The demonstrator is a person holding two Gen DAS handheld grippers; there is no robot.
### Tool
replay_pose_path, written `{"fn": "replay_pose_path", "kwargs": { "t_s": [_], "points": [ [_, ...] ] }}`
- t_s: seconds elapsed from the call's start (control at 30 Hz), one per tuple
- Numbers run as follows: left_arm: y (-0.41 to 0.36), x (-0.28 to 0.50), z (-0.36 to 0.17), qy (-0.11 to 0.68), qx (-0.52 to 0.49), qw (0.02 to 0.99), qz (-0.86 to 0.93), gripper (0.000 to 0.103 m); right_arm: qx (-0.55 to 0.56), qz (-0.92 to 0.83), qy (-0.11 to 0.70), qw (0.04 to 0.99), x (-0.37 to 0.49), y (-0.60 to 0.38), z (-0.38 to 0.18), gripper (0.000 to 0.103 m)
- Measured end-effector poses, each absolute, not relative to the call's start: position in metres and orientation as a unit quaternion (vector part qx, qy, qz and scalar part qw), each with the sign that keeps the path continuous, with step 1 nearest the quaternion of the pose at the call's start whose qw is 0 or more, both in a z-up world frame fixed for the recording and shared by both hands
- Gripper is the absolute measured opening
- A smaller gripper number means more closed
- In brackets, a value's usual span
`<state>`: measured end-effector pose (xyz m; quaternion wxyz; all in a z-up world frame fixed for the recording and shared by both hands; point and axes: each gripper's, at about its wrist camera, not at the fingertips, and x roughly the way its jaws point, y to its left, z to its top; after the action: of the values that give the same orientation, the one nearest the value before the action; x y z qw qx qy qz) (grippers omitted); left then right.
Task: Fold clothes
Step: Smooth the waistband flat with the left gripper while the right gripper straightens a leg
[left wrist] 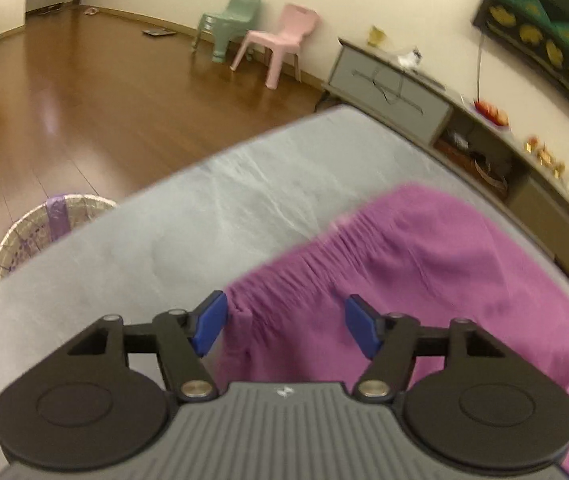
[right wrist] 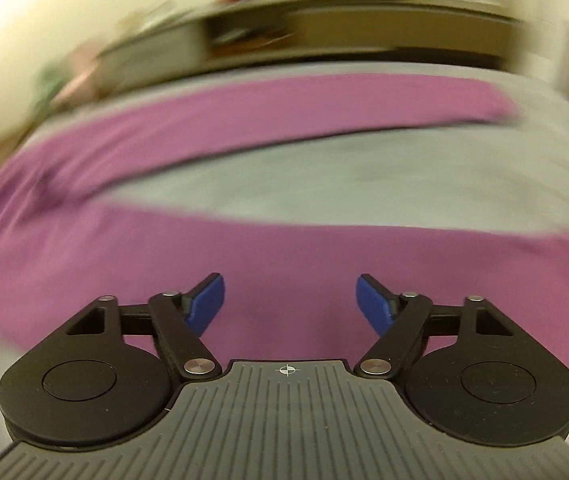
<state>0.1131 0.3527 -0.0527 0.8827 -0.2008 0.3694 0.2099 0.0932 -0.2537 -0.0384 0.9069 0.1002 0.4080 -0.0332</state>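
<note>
Purple trousers [left wrist: 424,256] with a gathered waistband [left wrist: 324,252] lie spread on a grey table [left wrist: 204,208]. My left gripper [left wrist: 286,326] hovers over the waistband end with its blue pads [left wrist: 209,326] apart; cloth lies below the gap, and neither pad presses on it. In the right wrist view the same trousers [right wrist: 244,256] show two legs stretching to the right, with grey table [right wrist: 324,176] between them. Above the near leg my right gripper [right wrist: 289,304] stands open, nothing between its pads [right wrist: 372,308]. That view is blurred by motion.
A woven basket [left wrist: 40,232] stands on the wooden floor [left wrist: 84,92] left of the table. A green chair [left wrist: 230,24] and a pink chair [left wrist: 280,42] stand by the far wall. A low grey cabinet [left wrist: 396,92] with small items runs along the right.
</note>
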Motion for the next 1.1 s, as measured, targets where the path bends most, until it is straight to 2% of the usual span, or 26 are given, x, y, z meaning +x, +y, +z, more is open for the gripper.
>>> {"fn": "replay_pose_path", "kwargs": {
  "t_s": [0.2,0.37,0.4,0.47,0.5,0.53,0.57,0.7,0.8,0.9,0.93,0.97,1.0,1.03,1.1],
  "points": [
    [0.317,0.123,-0.070,0.389,-0.082,0.891,0.219,0.067,0.167,-0.222,0.401,0.873,0.044,-0.365,-0.057,0.074],
    [0.334,0.124,-0.085,0.409,-0.090,0.878,0.232,0.071,0.166,-0.232,0.414,0.864,0.041,-0.379,-0.072,0.072],
    [0.338,0.123,-0.087,0.410,-0.098,0.877,0.231,0.071,0.155,-0.229,0.419,0.865,0.044,-0.378,-0.075,0.069],
    [0.344,0.122,-0.089,0.411,-0.106,0.876,0.230,0.072,0.119,-0.224,0.421,0.871,0.054,-0.371,-0.078,0.056],
    [0.343,0.122,-0.089,0.410,-0.104,0.876,0.231,0.073,0.113,-0.213,0.416,0.877,0.058,-0.368,-0.078,0.038],
    [0.343,0.122,-0.089,0.409,-0.101,0.877,0.231,0.073,0.106,-0.201,0.411,0.883,0.062,-0.365,-0.078,0.012],
    [0.343,0.121,-0.089,0.407,-0.100,0.877,0.235,0.073,0.098,-0.188,0.406,0.889,0.067,-0.361,-0.078,0.000],
    [0.348,0.120,-0.091,0.403,-0.101,0.875,0.250,0.075,0.068,-0.210,0.372,0.902,0.076,-0.360,-0.068,0.000],
    [0.348,0.119,-0.090,0.404,-0.099,0.873,0.253,0.076,0.102,-0.246,0.394,0.880,0.071,-0.380,-0.077,0.000],
    [0.346,0.118,-0.087,0.407,-0.094,0.870,0.262,0.074,0.070,-0.267,0.399,0.874,0.072,-0.375,-0.077,0.000],
    [0.344,0.118,-0.084,0.405,-0.090,0.870,0.267,0.066,0.051,-0.282,0.392,0.874,0.072,-0.371,-0.075,0.004],
    [0.340,0.115,-0.077,0.390,-0.084,0.876,0.271,0.063,0.028,-0.296,0.376,0.878,0.070,-0.364,-0.069,0.010],
    [0.335,0.111,-0.069,0.373,-0.079,0.883,0.275,0.062,-0.001,-0.308,0.348,0.885,0.066,-0.355,-0.060,0.026],
    [0.331,0.107,-0.061,0.352,-0.076,0.891,0.277,0.061,-0.030,-0.320,0.320,0.891,0.062,-0.345,-0.051,0.047],
    [0.322,0.099,-0.046,0.310,-0.071,0.906,0.279,0.060,-0.063,-0.305,0.273,0.910,0.055,-0.322,-0.038,0.057]
  ]
}}
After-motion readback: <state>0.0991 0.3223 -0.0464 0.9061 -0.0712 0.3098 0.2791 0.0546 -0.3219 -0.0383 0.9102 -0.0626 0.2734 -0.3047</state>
